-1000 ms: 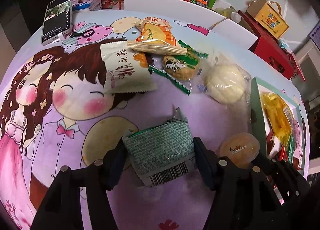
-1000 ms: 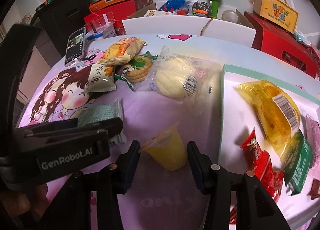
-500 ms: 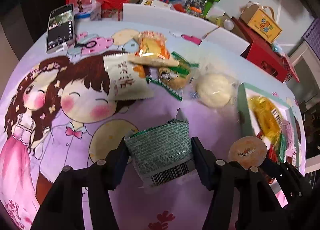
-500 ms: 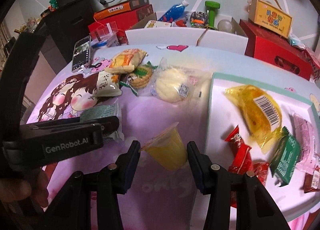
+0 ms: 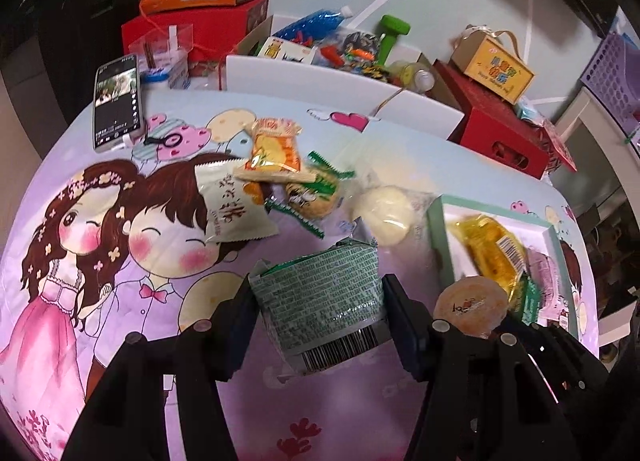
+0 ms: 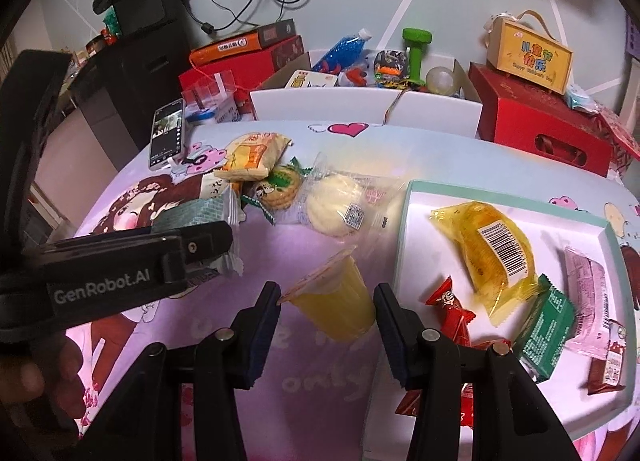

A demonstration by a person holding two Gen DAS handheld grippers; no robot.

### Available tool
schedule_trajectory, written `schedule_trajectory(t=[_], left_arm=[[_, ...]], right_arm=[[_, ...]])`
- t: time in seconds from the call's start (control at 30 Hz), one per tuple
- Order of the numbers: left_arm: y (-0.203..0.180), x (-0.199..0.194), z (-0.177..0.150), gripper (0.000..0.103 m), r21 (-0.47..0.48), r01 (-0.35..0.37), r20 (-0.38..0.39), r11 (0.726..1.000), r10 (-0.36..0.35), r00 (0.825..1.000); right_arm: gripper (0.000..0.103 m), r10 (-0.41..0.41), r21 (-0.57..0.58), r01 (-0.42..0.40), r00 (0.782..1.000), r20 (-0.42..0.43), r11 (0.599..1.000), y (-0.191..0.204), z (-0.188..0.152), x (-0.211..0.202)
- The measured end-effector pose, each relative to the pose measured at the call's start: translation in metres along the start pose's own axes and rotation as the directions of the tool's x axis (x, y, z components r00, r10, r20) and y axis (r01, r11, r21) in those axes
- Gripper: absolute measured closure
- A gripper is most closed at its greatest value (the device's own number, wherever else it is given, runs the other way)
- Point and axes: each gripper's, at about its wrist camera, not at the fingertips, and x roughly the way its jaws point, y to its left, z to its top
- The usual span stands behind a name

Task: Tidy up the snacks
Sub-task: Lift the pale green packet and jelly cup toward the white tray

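— What is the left gripper [image 5: 320, 317] doing?
— It squeezes a green snack pack [image 5: 320, 297] and holds it up above the tabletop [image 5: 120, 301].
— And the right gripper [image 6: 326, 325]?
— It pinches a yellow jelly cup [image 6: 336, 301], tilted, just left of the white tray [image 6: 416, 197].
— What is in the tray?
— A yellow bag [image 6: 488, 253], a red candy [image 6: 452, 309] and a green packet [image 6: 544, 325]. More snacks lie far off on the tabletop, like a round bun [image 6: 336, 205].
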Motion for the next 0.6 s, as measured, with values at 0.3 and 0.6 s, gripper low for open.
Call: schedule_trajectory(t=[0.3, 0.6], left_arm=[[-0.022, -0.016, 0.004, 0.041, 0.034, 0.037, 0.044, 0.999, -0.039, 0.998], [-0.066, -0.018, 0.0, 0.041, 0.118, 0.094, 0.049, 0.989, -0.101, 0.994]], right_arm=[[0.052, -0.027, 0.076, 0.024, 0.999, 0.034, 0.997, -0.029, 0.003, -0.016], [0.052, -0.126, 0.229, 0.104, 0.988, 0.086, 0.968, -0.097, 0.002, -0.052]])
